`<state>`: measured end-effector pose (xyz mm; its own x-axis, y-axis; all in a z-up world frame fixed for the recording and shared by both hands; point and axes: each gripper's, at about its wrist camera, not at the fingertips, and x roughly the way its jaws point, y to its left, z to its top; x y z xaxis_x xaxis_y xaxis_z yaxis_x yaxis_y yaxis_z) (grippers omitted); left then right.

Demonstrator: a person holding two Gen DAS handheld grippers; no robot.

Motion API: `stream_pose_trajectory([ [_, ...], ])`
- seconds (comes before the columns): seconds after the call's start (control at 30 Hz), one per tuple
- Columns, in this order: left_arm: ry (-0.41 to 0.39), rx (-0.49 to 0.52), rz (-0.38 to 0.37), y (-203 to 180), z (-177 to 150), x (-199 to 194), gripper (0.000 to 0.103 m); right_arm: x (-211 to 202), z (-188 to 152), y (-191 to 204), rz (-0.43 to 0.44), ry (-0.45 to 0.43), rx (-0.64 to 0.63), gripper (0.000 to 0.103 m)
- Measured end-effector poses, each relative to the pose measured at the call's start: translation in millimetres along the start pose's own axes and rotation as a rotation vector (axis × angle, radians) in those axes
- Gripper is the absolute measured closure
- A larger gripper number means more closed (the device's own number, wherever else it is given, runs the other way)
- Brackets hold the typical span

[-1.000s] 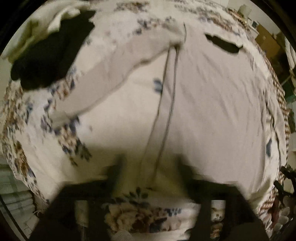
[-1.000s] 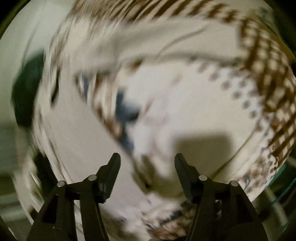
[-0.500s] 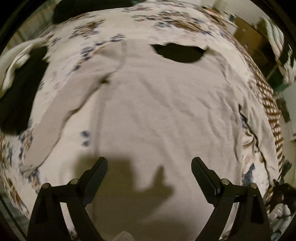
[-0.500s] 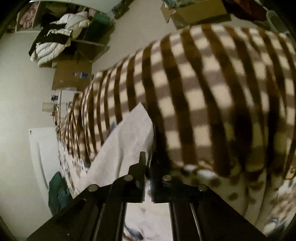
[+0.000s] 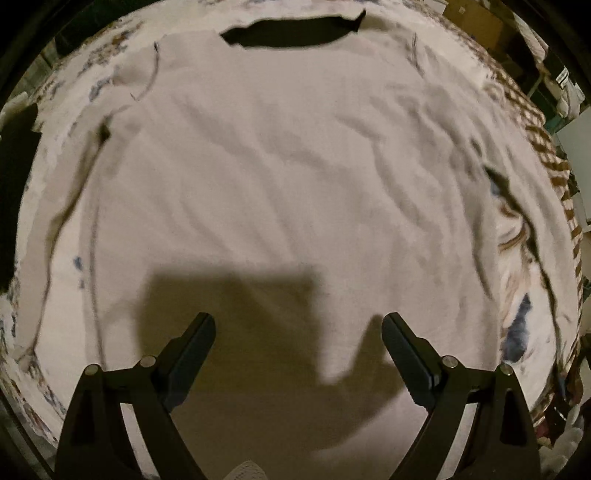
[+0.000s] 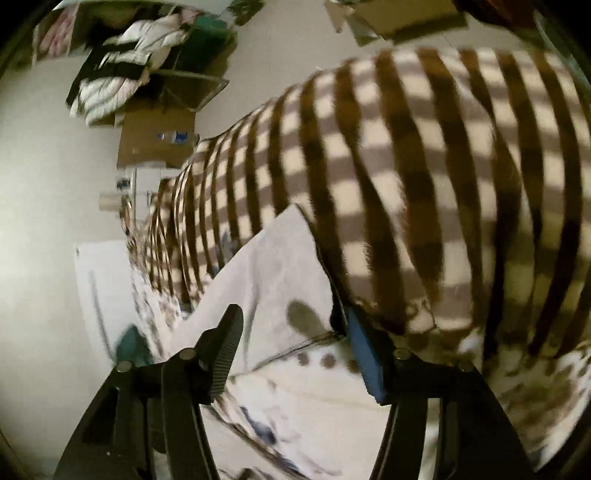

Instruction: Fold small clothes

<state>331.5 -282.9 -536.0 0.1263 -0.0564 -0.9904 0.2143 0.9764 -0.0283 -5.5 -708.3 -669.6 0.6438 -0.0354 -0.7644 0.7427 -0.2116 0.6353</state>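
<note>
A pale grey long-sleeved shirt lies spread flat on the bed and fills the left wrist view, its dark neck opening at the far end. My left gripper is open and empty, hovering low over the shirt's lower body. In the right wrist view a pale corner of the shirt lies on the bed between the jaws. My right gripper is open there, close above that corner, holding nothing.
A floral bedsheet lies under the shirt. A brown-and-cream checked blanket runs along the bed's right side. A dark garment lies at the left. Boxes and piled clothes stand by the wall.
My right gripper was shut half a second ago and is now open over the shirt corner. My left gripper has moved in closer over the shirt's body and stayed open.
</note>
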Motion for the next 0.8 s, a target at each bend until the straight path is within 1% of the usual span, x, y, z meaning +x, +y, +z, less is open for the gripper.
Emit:
stream_pose_trajectory([
  [0.1, 0.016, 0.002, -0.007, 5, -2, 13, 0.011, 17, 1, -15, 0.044, -0.01, 0.088, 0.042],
  [0.13, 0.019, -0.003, -0.016, 9, -2, 17, 0.01, 27, 1, -15, 0.07, -0.022, 0.117, 0.041],
  [0.17, 0.018, -0.009, -0.025, 12, -2, 19, 0.007, 36, 1, -13, 0.095, -0.036, 0.139, 0.041],
  [0.27, 0.016, -0.024, -0.048, 21, -2, 25, 0.001, 41, -6, -13, 0.152, -0.076, 0.155, 0.041],
  [0.33, 0.013, -0.028, -0.051, 25, -3, 30, 0.0, 51, -11, -4, 0.196, -0.09, 0.139, 0.041],
  [0.43, 0.01, -0.033, -0.043, 31, -4, 35, 0.0, 66, -15, 6, 0.222, -0.111, 0.117, 0.041],
  [0.47, 0.008, -0.036, -0.036, 33, -4, 37, 0.0, 69, -15, 5, 0.228, -0.115, 0.116, 0.044],
  [0.5, 0.003, -0.038, -0.027, 35, -6, 38, 0.0, 72, -15, 5, 0.232, -0.119, 0.118, 0.058],
  [0.53, -0.003, -0.037, -0.018, 36, -8, 38, 0.0, 77, -17, 6, 0.238, -0.114, 0.129, 0.076],
  [0.57, -0.001, -0.04, -0.012, 33, -9, 40, 0.0, 80, -15, 7, 0.244, -0.108, 0.136, 0.081],
  [0.6, 0.004, -0.041, -0.007, 34, -9, 41, 0.0, 80, -16, 7, 0.246, -0.101, 0.144, 0.082],
  [0.7, 0.012, -0.045, -0.003, 35, -9, 41, 0.0, 69, -16, 3, 0.237, -0.106, 0.128, 0.081],
  [0.73, 0.009, -0.045, -0.004, 38, -9, 42, 0.0, 66, -17, 1, 0.214, -0.107, 0.118, 0.069],
  [0.77, 0.006, -0.046, -0.003, 36, -9, 40, 0.0, 68, -19, -1, 0.194, -0.088, 0.11, 0.062],
  [0.8, 0.003, -0.046, -0.002, 37, -8, 40, 0.0, 72, -21, -3, 0.199, -0.059, 0.114, 0.056],
])
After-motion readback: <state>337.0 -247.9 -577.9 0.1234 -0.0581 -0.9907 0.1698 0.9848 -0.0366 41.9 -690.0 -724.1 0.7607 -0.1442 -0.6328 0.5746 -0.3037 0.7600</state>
